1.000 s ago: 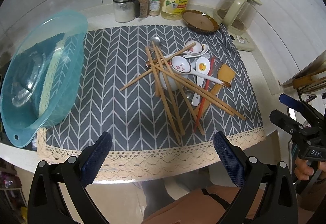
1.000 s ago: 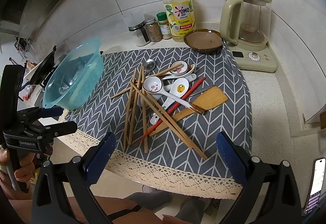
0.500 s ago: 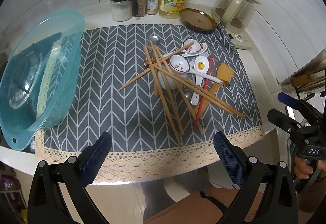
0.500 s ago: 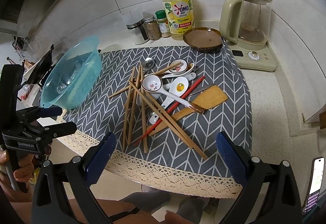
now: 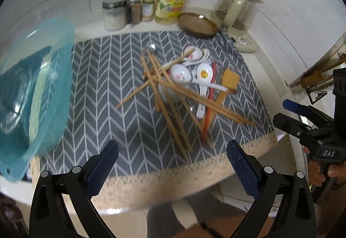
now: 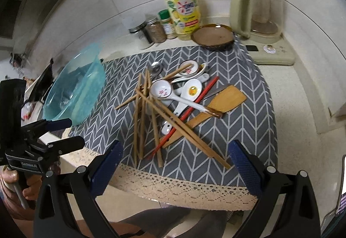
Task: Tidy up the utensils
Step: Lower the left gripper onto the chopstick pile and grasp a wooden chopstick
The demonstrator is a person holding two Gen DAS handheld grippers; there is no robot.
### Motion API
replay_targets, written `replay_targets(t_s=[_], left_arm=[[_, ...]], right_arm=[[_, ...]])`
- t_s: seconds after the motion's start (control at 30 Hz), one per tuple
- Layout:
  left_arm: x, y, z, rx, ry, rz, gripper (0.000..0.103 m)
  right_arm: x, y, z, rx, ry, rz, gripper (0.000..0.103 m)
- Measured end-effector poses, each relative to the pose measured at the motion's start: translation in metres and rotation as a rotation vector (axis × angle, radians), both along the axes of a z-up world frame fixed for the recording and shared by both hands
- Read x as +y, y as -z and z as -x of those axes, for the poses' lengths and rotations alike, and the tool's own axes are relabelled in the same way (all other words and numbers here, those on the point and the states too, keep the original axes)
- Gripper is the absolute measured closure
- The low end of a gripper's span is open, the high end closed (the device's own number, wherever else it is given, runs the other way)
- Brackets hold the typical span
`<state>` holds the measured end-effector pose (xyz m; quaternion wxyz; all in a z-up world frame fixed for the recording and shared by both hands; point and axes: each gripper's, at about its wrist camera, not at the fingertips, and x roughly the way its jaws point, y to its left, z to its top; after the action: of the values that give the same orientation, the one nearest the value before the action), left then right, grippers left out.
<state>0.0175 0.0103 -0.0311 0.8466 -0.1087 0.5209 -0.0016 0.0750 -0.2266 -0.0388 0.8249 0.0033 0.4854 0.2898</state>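
Though cluttered, chevron mat [image 6: 248, 95] on counter [image 6: 302, 104]

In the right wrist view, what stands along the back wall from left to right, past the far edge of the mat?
Steel-lidded jar → spice jar → green-capped shaker → dish soap bottle → brown plate → glass kettle.

Black plastic left gripper [image 5: 172, 157], right gripper [image 6: 175, 157]; blue textured fingers [image 5: 242, 162]; silver screws; "DAS" marking

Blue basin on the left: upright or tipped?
Tipped. The blue basin leans with its opening facing the utensil pile, rim raised.
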Motion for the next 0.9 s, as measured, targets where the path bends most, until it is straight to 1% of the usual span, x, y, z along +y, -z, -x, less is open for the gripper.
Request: replay_targets(t_s=[0.1, 0.17, 0.23, 0.27, 0.3, 0.33, 0.4, 0.43, 0.47, 0.5, 0.57, 0.6, 0.67, 0.73, 0.8, 0.87, 0.9], left_arm=[[0.002, 0.006, -0.010, -0.043, 0.000, -0.019, 0.004], [0.002, 0.011, -0.018, -0.043, -0.010, -0.026, 0.004], [0.003, 0.020, -0.028, -0.040, -0.020, -0.007, 0.008], [0.004, 0.025, -0.032, -0.039, -0.028, 0.008, 0.016], [0.005, 0.031, -0.036, -0.032, -0.043, 0.022, 0.022], [0.007, 0.038, -0.042, -0.019, -0.066, 0.027, 0.025], [0.009, 0.052, -0.050, 0.010, -0.125, 0.007, 0.037], [0.010, 0.060, -0.055, 0.035, -0.160, 0.000, 0.042], [0.012, 0.067, -0.059, 0.051, -0.184, 0.007, 0.050], [0.013, 0.072, -0.061, 0.060, -0.200, 0.013, 0.052], [0.015, 0.082, -0.066, 0.087, -0.245, 0.010, 0.054], [0.015, 0.086, -0.070, 0.096, -0.267, 0.006, 0.058], [0.012, 0.090, -0.077, 0.101, -0.282, 0.009, 0.062], [0.010, 0.094, -0.081, 0.103, -0.288, 0.002, 0.064], [0.011, 0.102, -0.088, 0.121, -0.293, 0.012, 0.073], [0.013, 0.109, -0.093, 0.138, -0.286, 0.035, 0.078], [0.014, 0.112, -0.094, 0.133, -0.280, 0.039, 0.078]], right_arm=[[-0.005, -0.004, -0.001, -0.059, 0.035, -0.004, 0.009], [-0.009, -0.009, -0.002, -0.093, 0.050, -0.021, 0.018], [-0.015, -0.011, -0.005, -0.123, 0.061, -0.053, 0.024], [-0.017, -0.011, -0.007, -0.134, 0.062, -0.057, 0.024], [-0.018, -0.009, -0.012, -0.146, 0.060, -0.051, 0.024], [-0.018, -0.007, -0.015, -0.150, 0.051, -0.049, 0.025], [-0.020, -0.002, -0.025, -0.165, 0.027, -0.058, 0.031], [-0.021, 0.000, -0.029, -0.163, 0.019, -0.062, 0.036], [-0.022, 0.002, -0.033, -0.159, 0.006, -0.073, 0.038], [-0.023, 0.004, -0.039, -0.157, -0.020, -0.095, 0.039], [-0.022, 0.007, -0.044, -0.157, -0.067, -0.113, 0.043], [-0.020, 0.010, -0.048, -0.160, -0.097, -0.115, 0.046], [-0.015, 0.015, -0.054, -0.162, -0.132, -0.102, 0.059], [-0.012, 0.021, -0.058, -0.141, -0.149, -0.105, 0.062], [-0.008, 0.027, -0.060, -0.133, -0.173, -0.107, 0.062], [-0.005, 0.030, -0.058, -0.151, -0.180, -0.105, 0.062], [-0.003, 0.031, -0.057, -0.164, -0.177, -0.109, 0.062]])
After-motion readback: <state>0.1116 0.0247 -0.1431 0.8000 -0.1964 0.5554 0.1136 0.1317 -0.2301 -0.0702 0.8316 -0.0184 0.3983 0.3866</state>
